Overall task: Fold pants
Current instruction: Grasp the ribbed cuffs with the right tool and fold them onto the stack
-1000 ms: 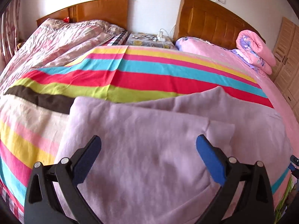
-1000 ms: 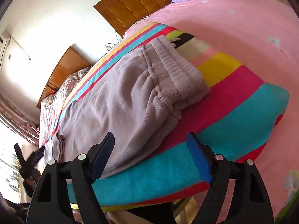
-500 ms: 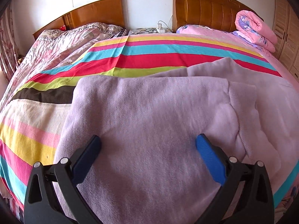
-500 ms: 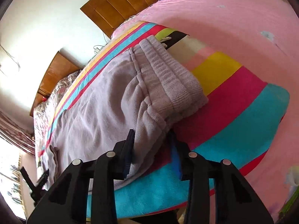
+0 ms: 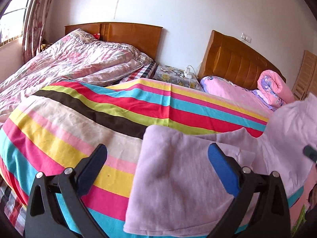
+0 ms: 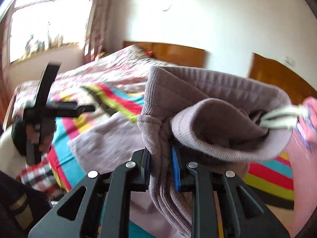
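The soft lilac fleece pants are spread over the striped multicolour bedspread, toward 5 o'clock. Their ribbed, bunched waistband is pinched tight by the right gripper and lifted. The left gripper is held wide open over the pant leg's edge, gripping nothing.

Black hand-held gripper, blue pads, silver screws.
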